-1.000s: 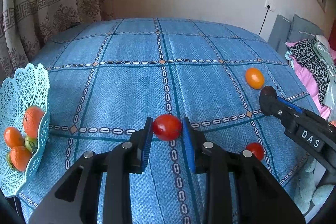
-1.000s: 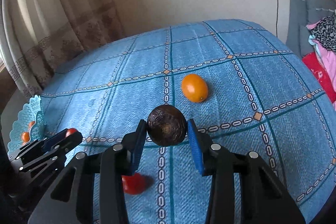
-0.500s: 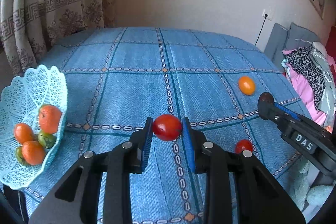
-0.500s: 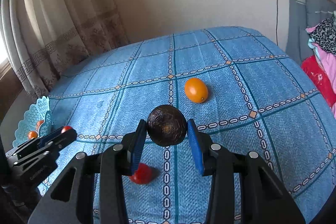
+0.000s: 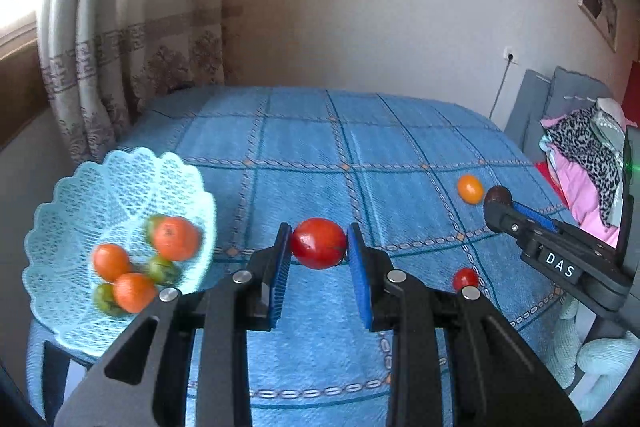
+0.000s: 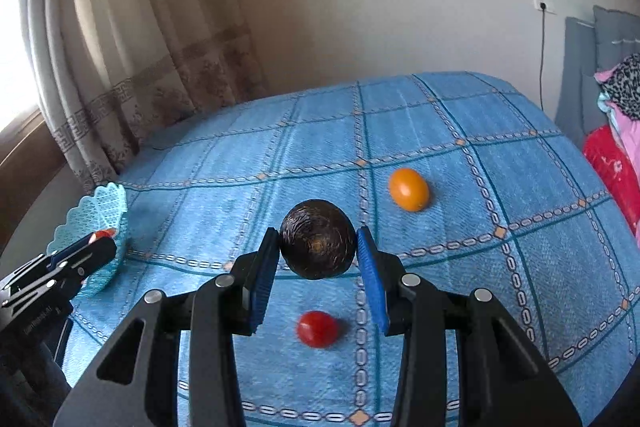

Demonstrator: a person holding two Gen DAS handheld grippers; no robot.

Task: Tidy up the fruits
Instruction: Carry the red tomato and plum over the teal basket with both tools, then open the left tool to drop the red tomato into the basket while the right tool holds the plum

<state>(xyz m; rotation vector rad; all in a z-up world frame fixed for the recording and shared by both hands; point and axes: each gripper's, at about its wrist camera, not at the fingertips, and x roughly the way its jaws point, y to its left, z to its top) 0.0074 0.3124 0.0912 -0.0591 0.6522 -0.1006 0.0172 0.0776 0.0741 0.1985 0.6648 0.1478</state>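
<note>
On blue cloth [image 6: 460,115], two loose fruits (orange [image 6: 409,189], red [image 6: 317,328]); left gripper [image 5: 319,259] pinching tomato [image 5: 319,243], right gripper [image 6: 318,259] pinching dark fruit [image 6: 317,243].

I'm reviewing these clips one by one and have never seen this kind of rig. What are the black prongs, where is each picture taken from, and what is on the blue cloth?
There is no robot here: a person holds a two-finger gripper in each hand, and a fisheye camera on each one looks forward along its fingers. So the black prongs low in each picture are the gripper's own fingers.

In the left wrist view, the left gripper is shut on a red tomato. In the right wrist view, the right gripper is shut on a dark round fruit. Each gripper also shows at the edge of the other's picture.

On the blue checked tablecloth lie an orange fruit and a small red tomato. At its left edge stands a light blue lattice basket that already holds orange and green fruits.
</note>
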